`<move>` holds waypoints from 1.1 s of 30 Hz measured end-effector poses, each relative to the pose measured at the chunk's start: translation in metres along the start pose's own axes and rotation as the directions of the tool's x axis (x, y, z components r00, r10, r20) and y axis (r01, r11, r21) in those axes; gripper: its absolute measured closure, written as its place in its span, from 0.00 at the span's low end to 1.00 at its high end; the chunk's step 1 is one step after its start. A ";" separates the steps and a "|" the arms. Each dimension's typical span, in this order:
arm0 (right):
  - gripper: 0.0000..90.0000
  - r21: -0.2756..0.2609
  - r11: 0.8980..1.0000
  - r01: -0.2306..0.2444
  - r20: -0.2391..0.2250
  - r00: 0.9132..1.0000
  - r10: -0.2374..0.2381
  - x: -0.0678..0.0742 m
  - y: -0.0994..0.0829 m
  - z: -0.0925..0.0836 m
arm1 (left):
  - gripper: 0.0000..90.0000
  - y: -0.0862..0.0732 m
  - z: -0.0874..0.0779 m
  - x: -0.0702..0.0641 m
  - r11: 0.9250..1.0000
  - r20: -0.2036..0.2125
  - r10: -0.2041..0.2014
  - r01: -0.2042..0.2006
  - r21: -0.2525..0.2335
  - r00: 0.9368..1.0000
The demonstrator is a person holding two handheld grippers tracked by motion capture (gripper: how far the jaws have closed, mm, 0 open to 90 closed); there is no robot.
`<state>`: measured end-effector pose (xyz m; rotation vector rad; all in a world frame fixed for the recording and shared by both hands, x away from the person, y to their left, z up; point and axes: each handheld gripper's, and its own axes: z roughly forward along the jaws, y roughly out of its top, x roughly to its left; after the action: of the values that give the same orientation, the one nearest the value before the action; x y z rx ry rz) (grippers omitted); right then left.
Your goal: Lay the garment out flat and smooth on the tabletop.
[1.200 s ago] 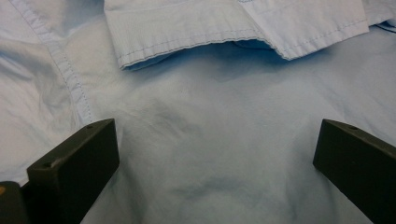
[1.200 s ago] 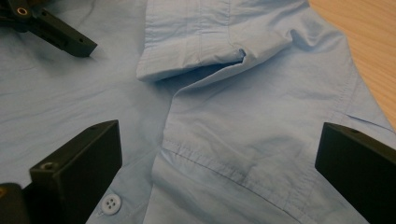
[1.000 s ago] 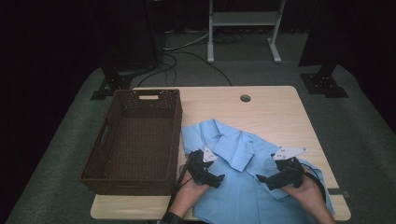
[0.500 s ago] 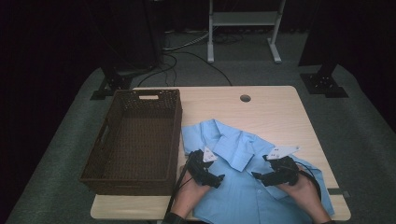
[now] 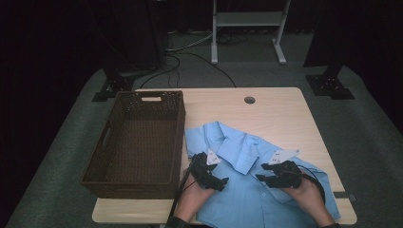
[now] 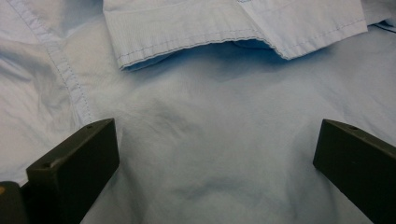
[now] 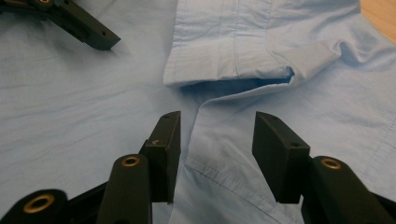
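Blue shirt (image 5: 256, 190) lies flat on the counter (image 5: 280, 118) beside the basket (image 5: 138, 142), its front edge running between the half-closed, just-closing jaws of the right gripper (image 7: 217, 140) below the collar (image 7: 224, 51); the left gripper (image 6: 215, 154) rests wide open, holding nothing.
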<state>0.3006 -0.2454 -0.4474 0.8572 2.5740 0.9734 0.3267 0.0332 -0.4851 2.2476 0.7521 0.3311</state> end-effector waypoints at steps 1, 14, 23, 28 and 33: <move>0.60 0.002 1.000 0.001 0.000 1.000 -0.001 0.000 0.000 0.001 | 0.00 0.000 0.000 0.000 1.000 0.000 0.001 -0.001 0.001 1.000; 0.71 0.061 0.998 0.007 -0.026 1.000 -0.005 0.001 -0.006 0.016 | 0.00 0.000 0.000 0.000 1.000 0.000 0.000 0.000 0.000 1.000; 0.96 0.067 0.998 -0.018 -0.034 0.999 0.020 -0.003 -0.006 0.013 | 0.00 0.000 0.000 0.000 1.000 0.000 0.000 0.000 0.000 1.000; 0.96 0.049 0.998 -0.033 -0.037 0.999 0.034 -0.006 -0.002 0.008 | 0.00 0.000 0.000 0.000 1.000 0.000 0.000 0.000 0.000 1.000; 0.96 0.038 0.999 -0.035 -0.032 0.999 0.037 -0.007 -0.001 0.004 | 0.00 0.000 0.000 0.000 1.000 0.000 0.000 0.000 0.000 1.000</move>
<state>0.3079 -0.2483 -0.4507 0.9076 2.6211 0.9595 0.3266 0.0333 -0.4850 2.2480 0.7522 0.3312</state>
